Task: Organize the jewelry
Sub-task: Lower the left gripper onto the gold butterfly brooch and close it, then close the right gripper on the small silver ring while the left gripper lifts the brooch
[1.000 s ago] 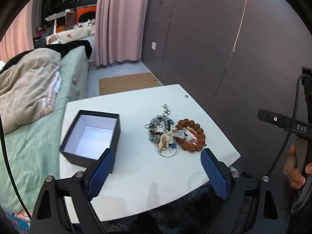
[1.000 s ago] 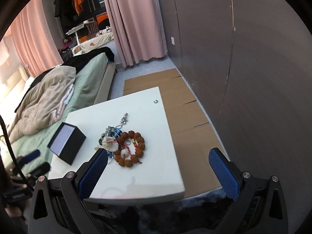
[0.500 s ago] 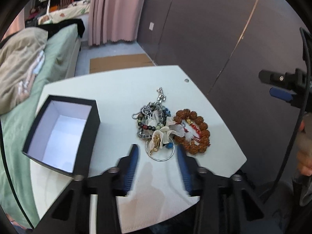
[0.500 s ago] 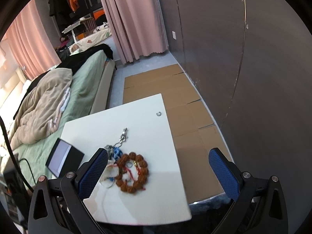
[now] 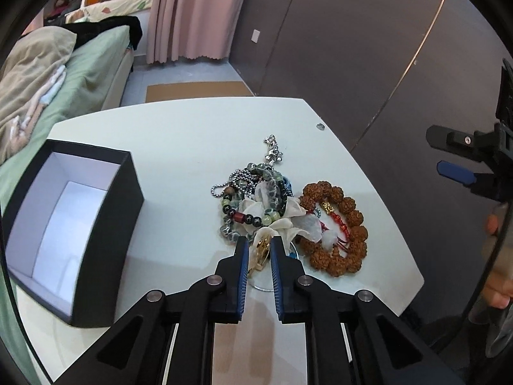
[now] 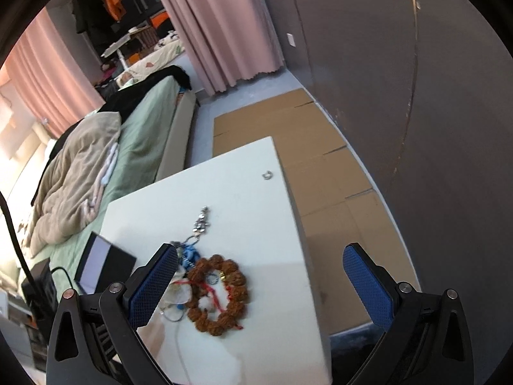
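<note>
A heap of jewelry (image 5: 253, 192) lies mid-table: bead strands, a silver chain and a white flower ornament (image 5: 282, 227) with a gold piece. A brown seed-bead bracelet (image 5: 352, 218) touches its right side. My left gripper (image 5: 259, 243) is closing, and the ornament's gold part fills the narrow gap between its blue pads. My right gripper (image 6: 261, 252) stands wide open above the brown bracelet (image 6: 239, 280), holding nothing. An open black box (image 5: 109, 240) with a white inside sits at the left.
The white table (image 5: 179, 147) ends close to the right of the bracelet, by a dark wall. A small silver ring (image 5: 319, 125) lies alone near the far right corner. A bed (image 5: 96, 64) runs along the left, and cardboard (image 6: 320, 166) covers the floor.
My left gripper has come down and forward onto the jewelry heap, and its jaws have gone from wide apart to nearly together around the ornament. My right gripper has moved closer over the bracelet, still open.
</note>
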Demonstrator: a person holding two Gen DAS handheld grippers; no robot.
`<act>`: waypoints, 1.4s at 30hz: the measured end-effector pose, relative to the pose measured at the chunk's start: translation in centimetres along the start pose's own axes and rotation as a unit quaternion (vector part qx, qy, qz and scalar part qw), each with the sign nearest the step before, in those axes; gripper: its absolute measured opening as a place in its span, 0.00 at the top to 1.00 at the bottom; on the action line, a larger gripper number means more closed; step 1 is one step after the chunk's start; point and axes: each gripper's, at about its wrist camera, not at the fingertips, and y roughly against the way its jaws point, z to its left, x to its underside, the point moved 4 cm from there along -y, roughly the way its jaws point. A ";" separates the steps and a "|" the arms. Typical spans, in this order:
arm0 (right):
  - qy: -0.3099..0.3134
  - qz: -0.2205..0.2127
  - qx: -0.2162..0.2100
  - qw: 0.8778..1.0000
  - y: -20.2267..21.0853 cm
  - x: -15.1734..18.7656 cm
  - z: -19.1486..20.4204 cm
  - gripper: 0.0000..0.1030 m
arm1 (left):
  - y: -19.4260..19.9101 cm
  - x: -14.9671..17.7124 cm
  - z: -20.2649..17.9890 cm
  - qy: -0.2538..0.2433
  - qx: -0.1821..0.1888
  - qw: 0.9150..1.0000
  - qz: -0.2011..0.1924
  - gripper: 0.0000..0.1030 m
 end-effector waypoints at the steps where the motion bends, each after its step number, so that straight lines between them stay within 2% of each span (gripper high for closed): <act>1: -0.003 -0.002 -0.002 1.000 -0.1 -0.1 -0.2 0.00 | -0.2 0.1 0.1 -0.001 -0.002 1.000 0.000 0.88; 6: -0.020 0.010 -0.018 1.000 -1.1 0.0 -0.9 0.00 | 0.4 0.4 0.1 0.007 0.010 1.000 -0.017 0.98; 16: -0.026 0.013 -0.021 0.999 -2.4 -0.6 -0.7 0.04 | 3.9 -0.2 1.2 0.025 0.023 0.998 -0.045 0.98; 20: -0.027 0.018 -0.022 0.999 -3.4 -1.4 -0.5 0.18 | 5.0 -0.6 2.1 0.032 0.011 0.998 -0.059 0.99; 27: -0.027 0.054 -0.014 0.998 -6.9 -2.9 0.3 0.45 | 6.7 -1.9 3.9 0.060 0.022 0.995 -0.072 0.99; 29: -0.025 0.061 -0.013 0.998 -7.9 -3.4 0.6 0.48 | 6.9 -2.3 4.1 0.061 0.021 0.995 -0.079 0.98; 32: -0.020 0.065 -0.001 0.998 -9.2 -4.4 0.9 0.48 | 6.9 -3.1 4.7 0.084 0.049 0.992 -0.076 0.99; 36: -0.021 0.070 0.019 0.997 -11.1 -5.9 0.8 0.49 | 6.7 -4.1 5.0 0.090 0.047 0.992 -0.076 0.99; 40: -0.013 0.077 0.032 0.996 -12.7 -6.6 0.6 0.49 | 6.4 -4.9 5.3 0.111 0.074 0.989 -0.071 0.99; 42: -0.013 0.083 0.036 0.996 -13.4 -6.7 0.6 0.56 | 5.8 -5.3 5.5 0.117 0.067 0.989 -0.065 0.99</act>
